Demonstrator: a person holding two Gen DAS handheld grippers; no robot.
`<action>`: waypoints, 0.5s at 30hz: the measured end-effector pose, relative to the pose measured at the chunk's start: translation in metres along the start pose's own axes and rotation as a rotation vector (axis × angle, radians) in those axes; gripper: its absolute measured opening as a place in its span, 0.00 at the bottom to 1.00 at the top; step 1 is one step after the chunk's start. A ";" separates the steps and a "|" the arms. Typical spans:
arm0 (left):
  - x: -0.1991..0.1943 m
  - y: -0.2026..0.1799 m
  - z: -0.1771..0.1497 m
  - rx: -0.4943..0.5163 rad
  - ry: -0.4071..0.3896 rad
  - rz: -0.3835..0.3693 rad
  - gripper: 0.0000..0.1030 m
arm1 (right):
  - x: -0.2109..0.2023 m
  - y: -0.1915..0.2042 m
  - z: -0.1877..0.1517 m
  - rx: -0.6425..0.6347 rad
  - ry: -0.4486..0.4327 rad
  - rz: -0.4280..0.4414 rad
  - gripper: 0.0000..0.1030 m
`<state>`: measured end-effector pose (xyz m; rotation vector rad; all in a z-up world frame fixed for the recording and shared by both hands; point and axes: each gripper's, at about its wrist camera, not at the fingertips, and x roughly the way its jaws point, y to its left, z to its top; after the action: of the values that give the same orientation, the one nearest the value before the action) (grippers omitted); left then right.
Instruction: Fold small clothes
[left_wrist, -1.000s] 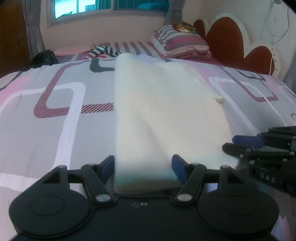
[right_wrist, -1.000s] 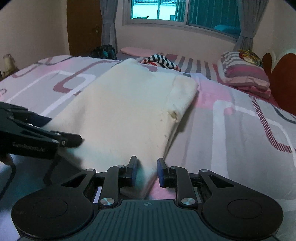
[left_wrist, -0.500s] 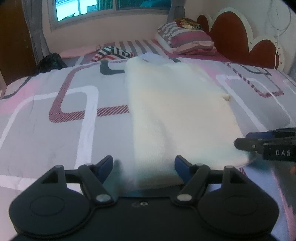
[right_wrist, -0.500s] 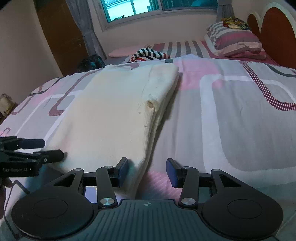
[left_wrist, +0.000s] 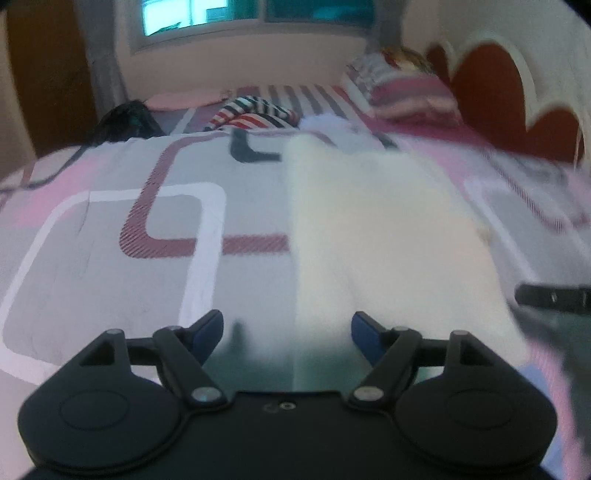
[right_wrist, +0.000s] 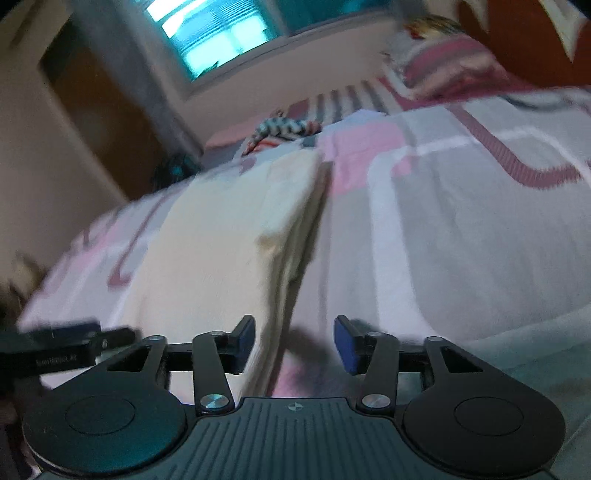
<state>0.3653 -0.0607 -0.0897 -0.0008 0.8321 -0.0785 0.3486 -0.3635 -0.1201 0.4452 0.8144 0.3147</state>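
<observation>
- The cream garment (left_wrist: 373, 229) lies flat on the bed (left_wrist: 110, 236), already folded into a long strip; its long axis runs away from both cameras toward the striped pillows (left_wrist: 402, 92) at the head end.
- The left hand-held gripper (left_wrist: 288, 332) sits at the garment's near end with its jaws spread wide and nothing between them; the strip's left edge falls between the two fingers, the right finger over the cloth.
- The right hand-held gripper (right_wrist: 293, 343) is likewise spread and holding nothing, straddling the garment's right, layered edge (right_wrist: 291, 251) at the near end.
- Both grippers stand about equally close to that near hem, one at each corner, so the next fold looks likely to turn on pinching the two near corners and carrying them along the long axis.
- Both views are motion-blurred: I cannot tell whether the fingers touch the cloth, and the near hem is hidden behind the gripper bodies.
- A striped garment (left_wrist: 255, 114) lies beyond the cream garment's far end.
</observation>
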 end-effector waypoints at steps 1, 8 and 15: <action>0.001 0.010 0.004 -0.053 -0.015 -0.020 0.70 | 0.000 -0.006 0.005 0.039 -0.012 0.017 0.65; 0.052 0.077 0.027 -0.429 0.128 -0.295 0.72 | 0.023 -0.032 0.037 0.211 -0.012 0.163 0.67; 0.081 0.078 0.037 -0.388 0.171 -0.444 0.71 | 0.055 -0.037 0.052 0.255 0.064 0.228 0.66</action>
<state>0.4524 0.0103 -0.1272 -0.5523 0.9960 -0.3372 0.4269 -0.3848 -0.1418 0.7732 0.8717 0.4396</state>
